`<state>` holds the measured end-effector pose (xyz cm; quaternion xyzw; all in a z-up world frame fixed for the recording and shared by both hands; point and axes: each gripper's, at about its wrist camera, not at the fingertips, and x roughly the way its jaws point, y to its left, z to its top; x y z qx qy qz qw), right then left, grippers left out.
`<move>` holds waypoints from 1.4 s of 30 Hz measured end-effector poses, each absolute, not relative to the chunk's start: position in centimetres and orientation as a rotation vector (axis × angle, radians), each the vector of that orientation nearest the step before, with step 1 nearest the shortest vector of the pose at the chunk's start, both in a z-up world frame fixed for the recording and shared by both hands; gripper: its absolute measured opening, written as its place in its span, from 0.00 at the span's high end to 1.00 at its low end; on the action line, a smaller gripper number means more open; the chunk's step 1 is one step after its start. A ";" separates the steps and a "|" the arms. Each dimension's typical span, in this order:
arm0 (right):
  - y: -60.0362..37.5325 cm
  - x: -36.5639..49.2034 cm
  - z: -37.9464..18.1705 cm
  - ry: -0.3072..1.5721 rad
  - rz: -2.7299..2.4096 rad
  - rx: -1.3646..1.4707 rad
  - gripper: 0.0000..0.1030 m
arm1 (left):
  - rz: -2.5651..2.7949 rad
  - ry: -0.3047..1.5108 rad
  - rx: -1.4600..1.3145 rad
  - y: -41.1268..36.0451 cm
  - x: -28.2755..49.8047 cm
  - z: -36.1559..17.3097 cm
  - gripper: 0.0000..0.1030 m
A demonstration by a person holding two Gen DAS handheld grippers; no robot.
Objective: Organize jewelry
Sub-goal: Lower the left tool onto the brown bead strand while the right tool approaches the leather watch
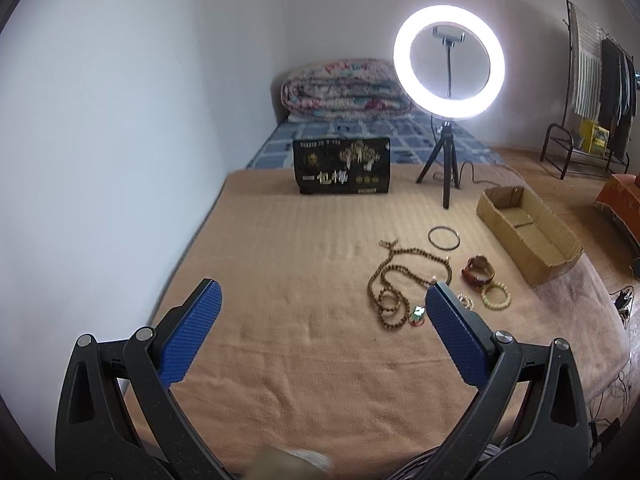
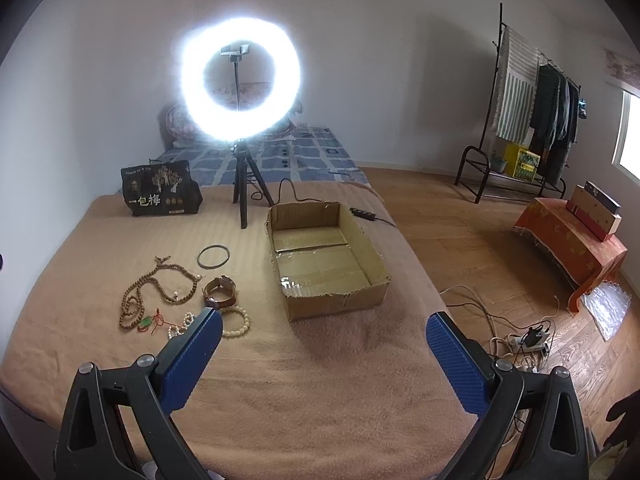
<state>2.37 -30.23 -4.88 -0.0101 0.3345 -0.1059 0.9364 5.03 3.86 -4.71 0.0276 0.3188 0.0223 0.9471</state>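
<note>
Beside the wide-spread right hand-held gripper (image 2: pixel 324 328), left of it, lies jewelry (image 2: pixel 180 296).

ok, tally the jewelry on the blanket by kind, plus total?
Long wooden bead necklace: 1
Dark thin bangle: 1
Brown-strap watch: 1
Bead bracelets: 2 (cream bead bracelet, white bead bracelet)
Green pendant on red cord: 1
Total: 6. Cardboard box holds no jewelry.

You are in a home bedroom: a bed (image 2: pixel 280 380) under a tan blanket, a folded floral quilt (image 1: pixel 340 88) at its head, a clothes rack (image 2: pixel 536 120) hung with garments by the wall, wood flooring (image 2: pixel 460 240), and a lit ring light (image 2: pixel 240 76) on a tripod.
</note>
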 end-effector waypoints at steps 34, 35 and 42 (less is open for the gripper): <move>-26.3 16.0 -15.1 0.951 0.088 -0.015 0.08 | -0.263 1.103 -0.212 1.9 21.0 -20.4 0.29; -26.2 16.4 -15.3 0.957 0.093 -0.019 0.08 | -0.259 1.110 -0.222 1.8 21.5 -20.8 0.29; -25.5 18.8 -16.6 0.985 0.117 -0.040 0.09 | -0.240 1.156 -0.310 2.0 23.7 -23.0 0.29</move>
